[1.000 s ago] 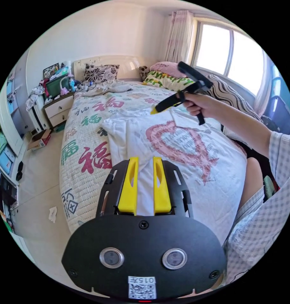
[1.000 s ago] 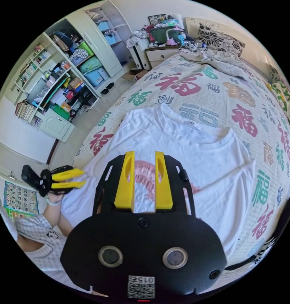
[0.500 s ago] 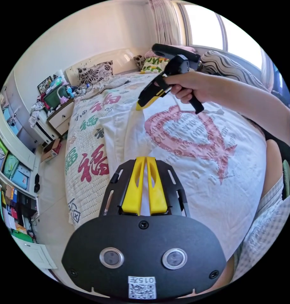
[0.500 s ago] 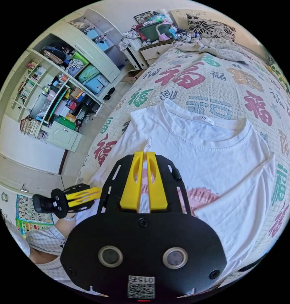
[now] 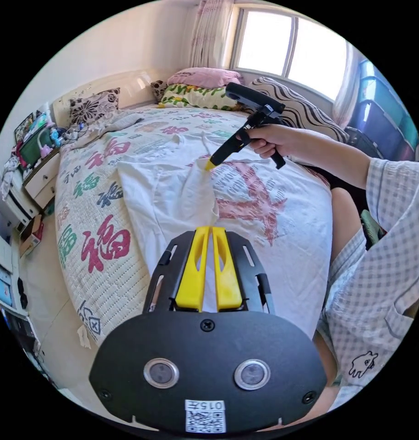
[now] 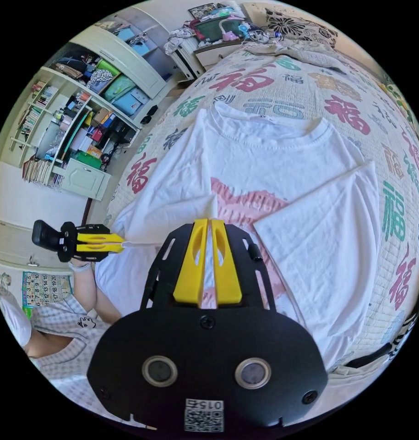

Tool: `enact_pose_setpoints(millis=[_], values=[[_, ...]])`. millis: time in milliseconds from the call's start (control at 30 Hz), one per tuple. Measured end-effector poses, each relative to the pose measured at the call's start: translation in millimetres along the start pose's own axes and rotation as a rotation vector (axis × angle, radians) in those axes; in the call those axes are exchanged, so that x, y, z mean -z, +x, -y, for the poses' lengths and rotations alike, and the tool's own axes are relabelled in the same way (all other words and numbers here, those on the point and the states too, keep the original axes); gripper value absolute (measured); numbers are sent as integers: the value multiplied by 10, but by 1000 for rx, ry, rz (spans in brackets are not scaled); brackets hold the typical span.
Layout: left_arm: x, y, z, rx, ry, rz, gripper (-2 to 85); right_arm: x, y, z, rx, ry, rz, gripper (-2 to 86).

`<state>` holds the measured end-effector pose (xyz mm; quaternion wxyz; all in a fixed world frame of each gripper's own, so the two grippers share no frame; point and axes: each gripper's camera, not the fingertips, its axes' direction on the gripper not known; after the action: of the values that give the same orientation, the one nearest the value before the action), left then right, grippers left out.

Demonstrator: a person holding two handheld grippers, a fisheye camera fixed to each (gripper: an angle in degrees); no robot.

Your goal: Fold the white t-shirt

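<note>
On the bed's quilted cream bedspread [image 6: 310, 78], printed with large red, green and grey Chinese characters, the white cotton t-shirt [image 6: 264, 156] with a pink-red chest print lay spread with its neckline toward the headboard. One sleeve side was already folded inward over the body, forming a straight-edged white panel beside the print.

The left gripper [image 5: 210, 229], a black plate with two yellow jaws, had its jaws drawn together on a pinch of the t-shirt's white fabric at the edge nearest the person. In the right gripper view the same tool [image 6: 120, 241] appeared beside the shirt's near corner, jaws together, with a thin fold of cloth at the tips.

The right gripper [image 6: 208, 222] likewise had its yellow jaws nearly closed on a raised peak of the t-shirt, over the print. In the left gripper view it [image 5: 209, 165] was held in a hand [image 5: 264, 142], tips clamped on lifted fabric.

A small tag sat inside the neckline; its writing was too small to read. The bedspread's repeated large character read 福.
</note>
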<state>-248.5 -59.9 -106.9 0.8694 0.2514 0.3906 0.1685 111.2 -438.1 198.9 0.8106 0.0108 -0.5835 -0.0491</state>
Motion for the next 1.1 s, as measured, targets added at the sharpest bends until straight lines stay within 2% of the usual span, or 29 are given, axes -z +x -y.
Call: enact_pose_setpoints(millis=[133,300,400,467,567,700,833,1000,1100], values=[[124,-215,-58,19,15,-160,40,68,45,-68,31,-82,-27,17],[373,-559,-217,217,150,-25,57,328,-18,165,74,39,-45,58],[401,-606,-237,258,175,26,69,162,-125,413,110,-50,-81,59],[405,-585,-201,238,137,66,73,12,-155,452,132,-133,-48,42],[402,-556,-176,195,38,137,74,17,-102,391,94,-119,-20,7],[393,-660,-257,267,86,103,74,161,44,302,29,-99,101,1],[242,-613,-142,204,57,157,83,199,4,390,35,-182,-20,25],[62,-506,26,120,-16,175,81,342,-222,812,108,19,-18,75],[-57,-529,17,148,-67,199,67,26,-380,1211,138,-41,-49,81]])
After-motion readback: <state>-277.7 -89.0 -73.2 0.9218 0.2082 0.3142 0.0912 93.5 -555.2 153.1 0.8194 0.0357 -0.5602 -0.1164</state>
